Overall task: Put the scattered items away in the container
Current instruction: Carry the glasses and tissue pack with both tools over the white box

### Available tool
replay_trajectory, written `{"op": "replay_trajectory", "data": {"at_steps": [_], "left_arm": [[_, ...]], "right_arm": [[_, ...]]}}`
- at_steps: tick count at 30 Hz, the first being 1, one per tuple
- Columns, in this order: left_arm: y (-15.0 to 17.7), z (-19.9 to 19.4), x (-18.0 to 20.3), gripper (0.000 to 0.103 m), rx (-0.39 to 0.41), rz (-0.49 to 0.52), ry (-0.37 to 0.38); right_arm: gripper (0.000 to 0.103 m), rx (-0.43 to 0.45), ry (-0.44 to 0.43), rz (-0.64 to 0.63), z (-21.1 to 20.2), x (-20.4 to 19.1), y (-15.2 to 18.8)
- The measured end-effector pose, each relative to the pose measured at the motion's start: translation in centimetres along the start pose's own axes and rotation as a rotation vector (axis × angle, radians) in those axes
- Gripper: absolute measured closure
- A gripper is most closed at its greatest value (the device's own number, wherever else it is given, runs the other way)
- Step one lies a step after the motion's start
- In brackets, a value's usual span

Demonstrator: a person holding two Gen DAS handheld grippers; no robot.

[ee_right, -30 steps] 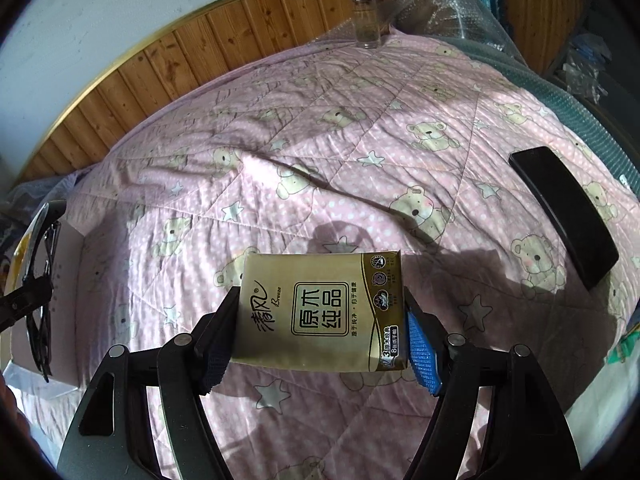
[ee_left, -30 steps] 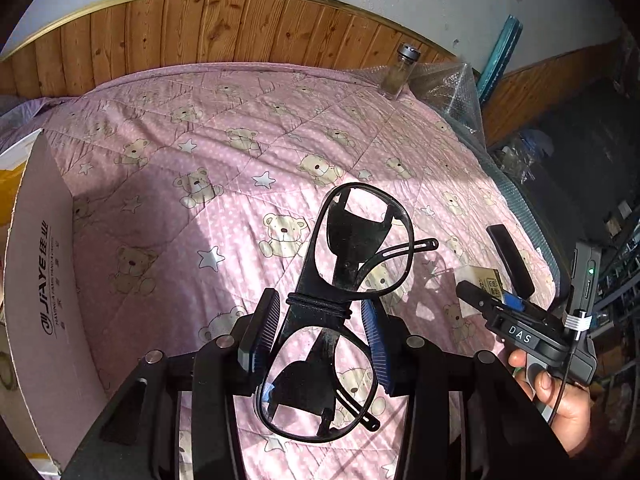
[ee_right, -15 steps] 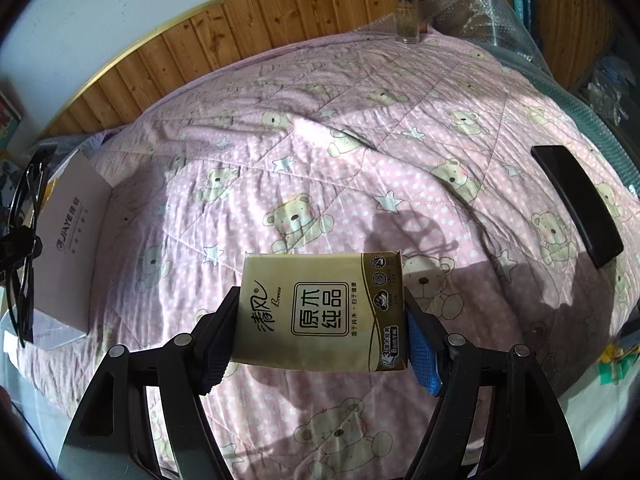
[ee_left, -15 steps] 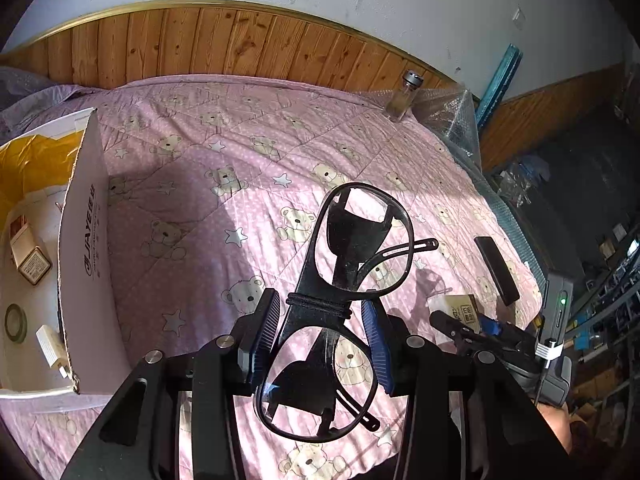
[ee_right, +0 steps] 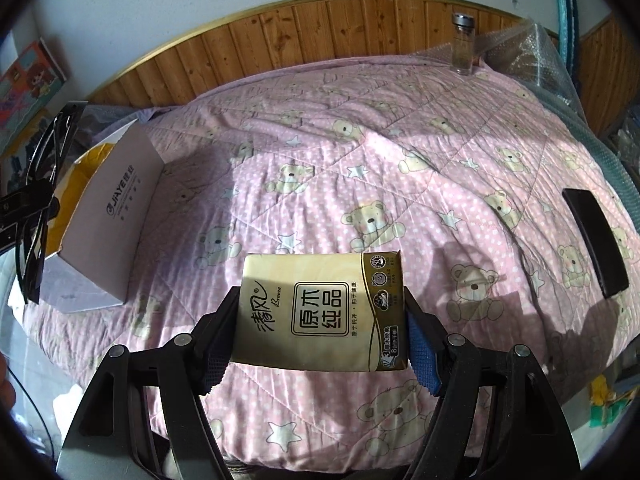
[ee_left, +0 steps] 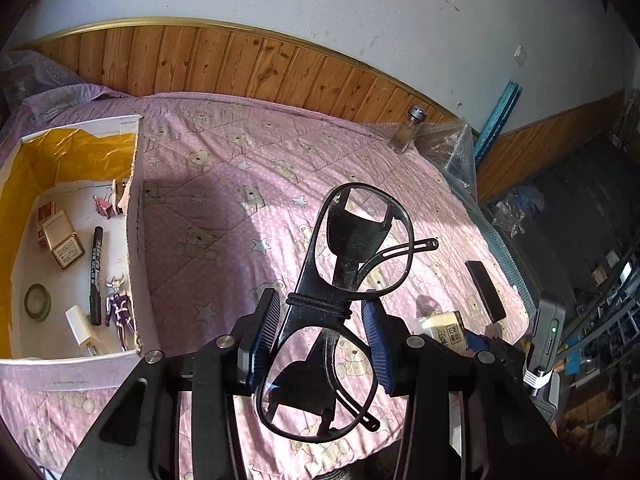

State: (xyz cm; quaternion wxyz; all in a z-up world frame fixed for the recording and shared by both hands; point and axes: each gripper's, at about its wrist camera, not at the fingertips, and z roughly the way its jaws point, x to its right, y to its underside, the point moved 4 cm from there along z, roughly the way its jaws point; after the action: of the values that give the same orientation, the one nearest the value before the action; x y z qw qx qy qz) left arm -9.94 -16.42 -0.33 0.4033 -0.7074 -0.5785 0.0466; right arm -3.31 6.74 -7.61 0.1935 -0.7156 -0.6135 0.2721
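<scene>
The cardboard box [ee_right: 116,208] sits at the left edge of the bed [ee_right: 360,168]; its outer side panel carries the printed brand "JiAYE" followed by Chinese characters too small to read. The right hand-held gripper [ee_right: 320,328] pinches a gold tissue pack [ee_right: 320,312] by its two short ends above the pink bear-print quilt; the pack face reads "清风", "Breeze" and, in a framed block, "原木纯品". The left hand-held gripper [ee_left: 320,340] is closed on the bridge of a pair of black-framed glasses [ee_left: 340,300], which stand on end with the temples folded, held in the air beside the box. Compared with the frame one second earlier, the left wrist view now looks down into the open box: a black marker [ee_left: 96,276], a small figurine [ee_left: 120,312], a tape roll [ee_left: 37,302] and small cartons lie on its floor. A black case [ee_right: 596,240] and a glass bottle [ee_right: 462,44] lie on the quilt, well apart.
</scene>
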Motion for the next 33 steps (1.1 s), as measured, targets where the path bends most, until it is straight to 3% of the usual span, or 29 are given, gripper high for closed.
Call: {"op": "replay_trajectory", "data": {"at_steps": [21, 33], "left_arm": [[-0.4, -6.4, -7.7, 0.059, 0.119, -0.173, 0.012], [-1.4, -10.4, -14.6, 0.059, 0.2, -0.292, -0.045]], "right_arm": [[0.028, 0.062, -0.085, -0.284, -2.6, -11.2, -2.4], [0.027, 0.121, -0.225, -0.391, -5.0, -19.5, -6.5]]}}
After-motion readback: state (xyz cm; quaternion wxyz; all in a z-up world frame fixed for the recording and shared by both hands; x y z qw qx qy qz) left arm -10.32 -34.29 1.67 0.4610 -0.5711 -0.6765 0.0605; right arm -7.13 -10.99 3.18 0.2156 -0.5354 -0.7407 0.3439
